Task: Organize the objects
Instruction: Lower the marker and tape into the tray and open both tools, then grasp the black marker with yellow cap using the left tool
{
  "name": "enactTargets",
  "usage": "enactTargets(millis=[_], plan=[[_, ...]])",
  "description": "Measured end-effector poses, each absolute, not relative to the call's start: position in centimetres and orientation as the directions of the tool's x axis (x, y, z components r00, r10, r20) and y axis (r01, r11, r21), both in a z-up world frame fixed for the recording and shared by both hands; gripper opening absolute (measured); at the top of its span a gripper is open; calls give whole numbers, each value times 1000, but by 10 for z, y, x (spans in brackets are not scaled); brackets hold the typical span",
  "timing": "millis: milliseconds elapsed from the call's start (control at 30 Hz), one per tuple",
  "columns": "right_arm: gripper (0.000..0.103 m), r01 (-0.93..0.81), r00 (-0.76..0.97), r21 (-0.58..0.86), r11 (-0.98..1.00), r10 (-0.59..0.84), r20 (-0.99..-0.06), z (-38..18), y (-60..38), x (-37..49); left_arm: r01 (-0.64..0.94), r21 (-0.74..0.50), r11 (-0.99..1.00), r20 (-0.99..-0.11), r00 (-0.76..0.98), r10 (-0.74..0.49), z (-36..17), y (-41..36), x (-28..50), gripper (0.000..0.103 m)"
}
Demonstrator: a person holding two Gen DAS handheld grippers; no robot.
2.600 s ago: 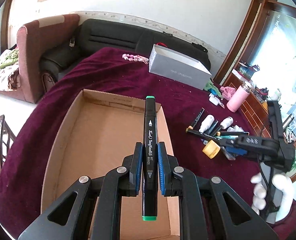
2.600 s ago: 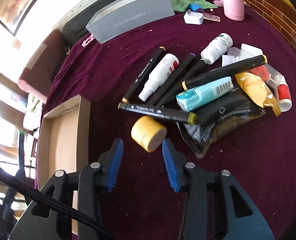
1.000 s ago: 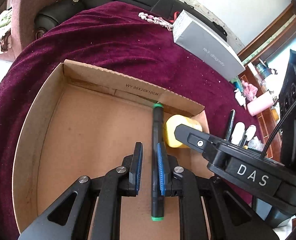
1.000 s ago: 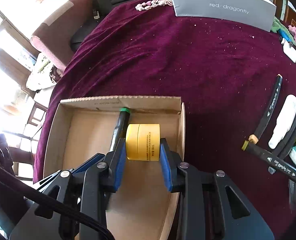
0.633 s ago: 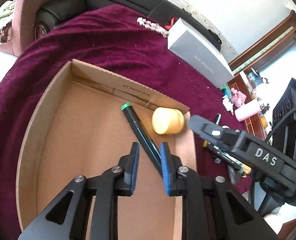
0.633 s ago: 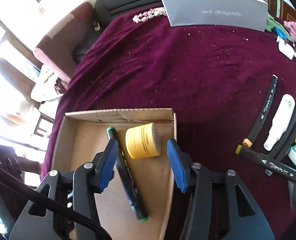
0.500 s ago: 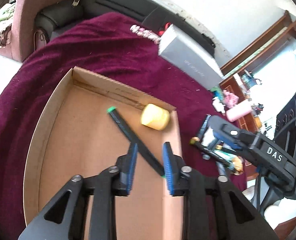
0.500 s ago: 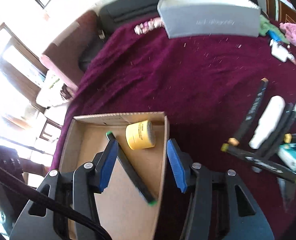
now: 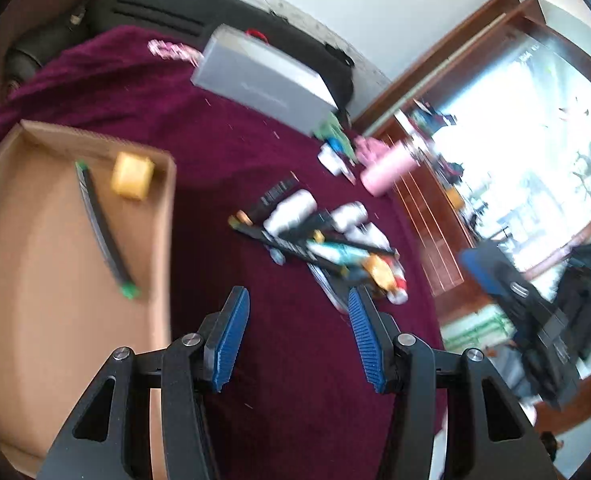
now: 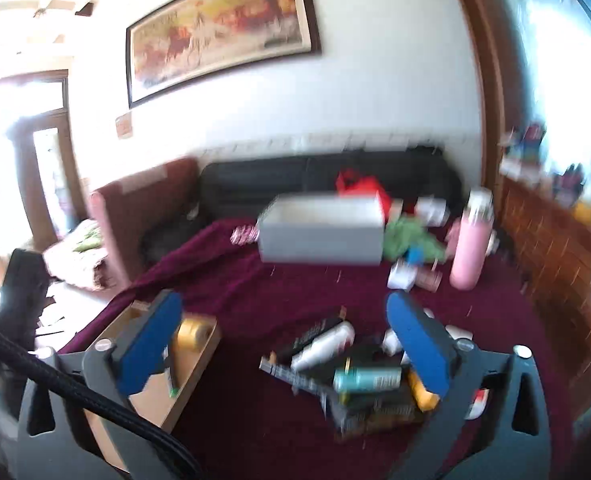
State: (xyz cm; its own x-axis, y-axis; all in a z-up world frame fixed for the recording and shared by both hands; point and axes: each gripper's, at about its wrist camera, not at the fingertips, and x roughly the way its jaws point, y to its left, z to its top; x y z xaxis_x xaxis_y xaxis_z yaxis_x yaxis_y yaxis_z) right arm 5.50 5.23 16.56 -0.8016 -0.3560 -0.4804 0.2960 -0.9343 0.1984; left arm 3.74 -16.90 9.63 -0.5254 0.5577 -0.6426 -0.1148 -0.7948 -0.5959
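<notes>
Released black green-capped marker [image 9: 102, 232] and yellow round jar [image 9: 131, 176] into cardboard box [image 9: 163, 240] far right corner; my left gripper [image 9: 295, 336] and right gripper [image 10: 283, 344] empty, jaws opening.

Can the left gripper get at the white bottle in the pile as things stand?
Probably yes. The left gripper is empty, its jaws opening, with only bare cloth between it and the pile. The white bottle lies at the pile's near edge, though black markers crowd it.
</notes>
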Motion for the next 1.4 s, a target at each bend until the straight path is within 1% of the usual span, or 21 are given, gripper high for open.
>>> enactTargets(millis=[33,67,133,200,333,533,667,733,767,833,867,900,967,1100,1267,1400], plan=[[103,284,-762,255,-924,-379,-525,154,64,45,-117,-598,-793,-646,-516,563,93,-164,41,46],[101,264,-737,303,-916,-394,-550,143,74,38,-116,-602,-790,-647,-508,568,89,-161,47,46],[100,207,-693,383,-900,-411,-592,120,95,25,-107,-617,-780,-653,-483,583,77,-153,57,46],[100,148,-664,446,-882,-423,-616,99,115,12,-98,-619,-779,-663,-467,586,67,-149,62,46],[100,110,-650,503,-857,-445,-616,85,136,-5,-70,-628,-775,-680,-436,590,50,-143,67,46],[100,220,-535,574,-789,-589,-605,79,100,-42,-39,-624,-780,-686,-450,571,40,-146,76,46],[100,211,-469,587,-781,-608,-640,58,72,-62,-27,-616,-788,-693,-458,557,39,-148,78,46],[100,183,-404,621,-762,-634,-659,41,63,-66,-25,-611,-791,-695,-463,551,39,-150,78,46],[100,184,-347,663,-726,-679,-647,32,58,-65,-27,-608,-793,-695,-465,548,39,-150,79,46],[100,182,-214,777,-603,-795,-567,19,50,-53,-28,-598,-801,-702,-464,540,39,-149,78,46],[100,183,-154,827,-532,-846,-511,16,49,-45,-27,-597,-802,-703,-463,539,38,-149,77,46],[100,195,-144,837,-511,-859,-491,19,50,-39,-26,-595,-803,-705,-462,537,37,-148,76,46],[100,235,-225,803,-547,-835,-503,35,68,-26,-19,-580,-815,-718,-460,522,35,-146,71,46],[100,219,-383,730,-647,-745,-546,51,107,-15,-27,-513,-858,-749,-473,464,37,-129,54,46],[100,164,-440,740,-652,-720,-537,46,139,-4,-31,-370,-928,-800,-497,335,39,-96,21,46],[100,138,-457,736,-663,-702,-547,39,149,1,-25,-219,-975,-835,-513,200,24,-67,-8,46]])
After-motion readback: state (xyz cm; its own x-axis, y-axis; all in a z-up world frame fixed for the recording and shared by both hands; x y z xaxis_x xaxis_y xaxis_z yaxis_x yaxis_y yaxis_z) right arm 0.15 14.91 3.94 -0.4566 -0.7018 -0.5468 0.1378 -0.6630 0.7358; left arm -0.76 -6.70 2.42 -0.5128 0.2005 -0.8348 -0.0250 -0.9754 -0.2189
